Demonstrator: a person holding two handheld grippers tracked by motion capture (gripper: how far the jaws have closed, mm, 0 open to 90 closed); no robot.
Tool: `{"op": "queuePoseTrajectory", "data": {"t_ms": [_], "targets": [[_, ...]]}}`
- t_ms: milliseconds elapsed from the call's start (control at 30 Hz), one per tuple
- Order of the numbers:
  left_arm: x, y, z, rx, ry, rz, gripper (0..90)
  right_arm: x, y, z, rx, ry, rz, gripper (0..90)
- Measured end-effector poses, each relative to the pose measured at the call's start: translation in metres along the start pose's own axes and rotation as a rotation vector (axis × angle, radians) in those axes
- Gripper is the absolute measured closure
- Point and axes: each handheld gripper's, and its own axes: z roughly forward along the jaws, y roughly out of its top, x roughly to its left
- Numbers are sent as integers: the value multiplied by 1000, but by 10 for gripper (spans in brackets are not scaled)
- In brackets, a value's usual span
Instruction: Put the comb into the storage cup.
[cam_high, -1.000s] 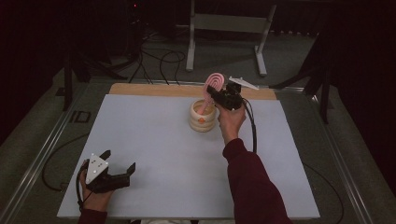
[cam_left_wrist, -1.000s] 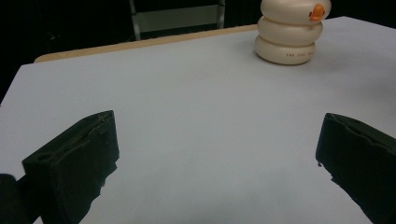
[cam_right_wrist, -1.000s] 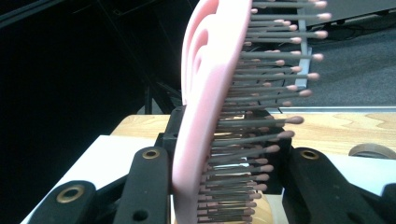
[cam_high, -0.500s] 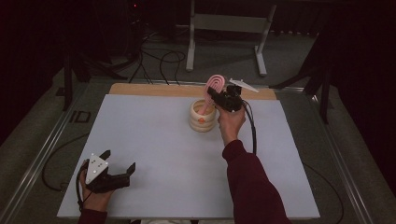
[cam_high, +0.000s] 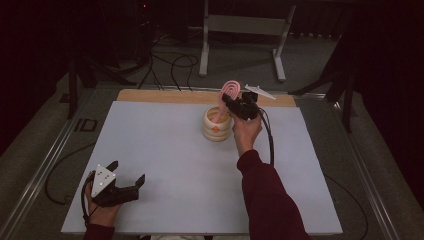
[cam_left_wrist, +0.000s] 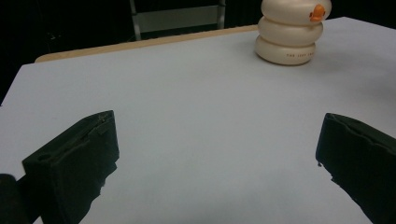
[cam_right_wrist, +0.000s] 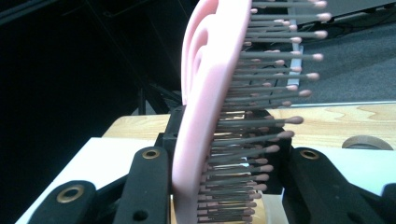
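Right tongs (cam_high: 231, 106) clenched on pink hairbrush (cam_high: 229, 94), upper centre of frame, handle inside cream ribbed holder (cam_high: 216, 128). Left tongs (cam_high: 127, 175) released, lower left on desk (cam_high: 165, 165).

One pink hairbrush (cam_high: 230, 91) stands over one cream holder (cam_high: 217, 129), which is built of three stacked rings and carries one orange mark on its side. Two grippers are at the table: one right gripper (cam_high: 229, 102) just beside the holder, clamped on the brush, and one left gripper (cam_high: 126, 173) well apart from the holder, toward the near left corner. One white table (cam_high: 175, 165) bears the holder.
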Motion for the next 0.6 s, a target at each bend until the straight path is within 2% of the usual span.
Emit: {"op": "queuePoseTrajectory", "data": {"t_ms": [600], "targets": [[0,0,0,-1,0,-2,0,0,-10,6,13,0,12,640]]}}
